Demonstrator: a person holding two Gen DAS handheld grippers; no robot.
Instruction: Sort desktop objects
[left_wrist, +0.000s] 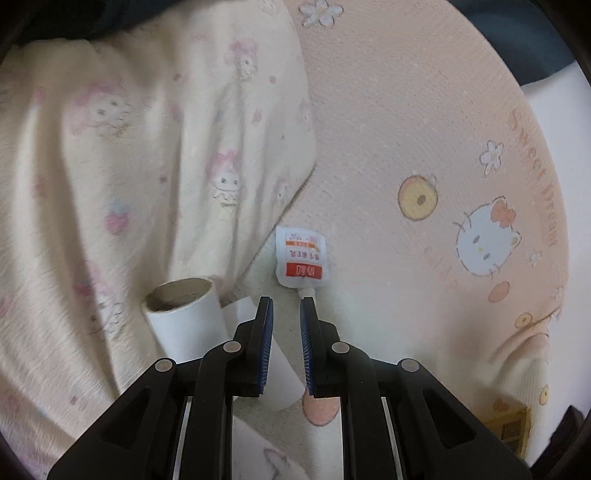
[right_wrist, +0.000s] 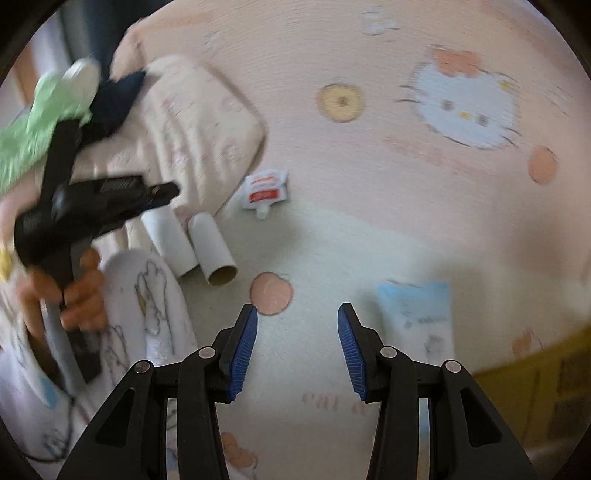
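Right wrist view: left gripper (right_wrist: 162, 192) and hand (right_wrist: 70, 295) at left of frame motion-blurred, jaw gap unreadable. Blue packet (right_wrist: 417, 314) at lower right smeared, print illegible. Left wrist view: second paper tube (left_wrist: 280, 373) mostly hidden behind fingers (left_wrist: 264, 332). Yellow box (left_wrist: 513, 428) cut off at lower right edge.

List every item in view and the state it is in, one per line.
Left gripper: jaws slightly apart, nothing between them.
Right gripper: open, empty.
White sachet: lying flat on the blanket, nozzle toward the left gripper.
Two cardboard tubes: lying on their sides, side by side, ends open.
Blue packet: lying flat, blurred.
Cream cloth: rumpled, draped over the pink blanket.
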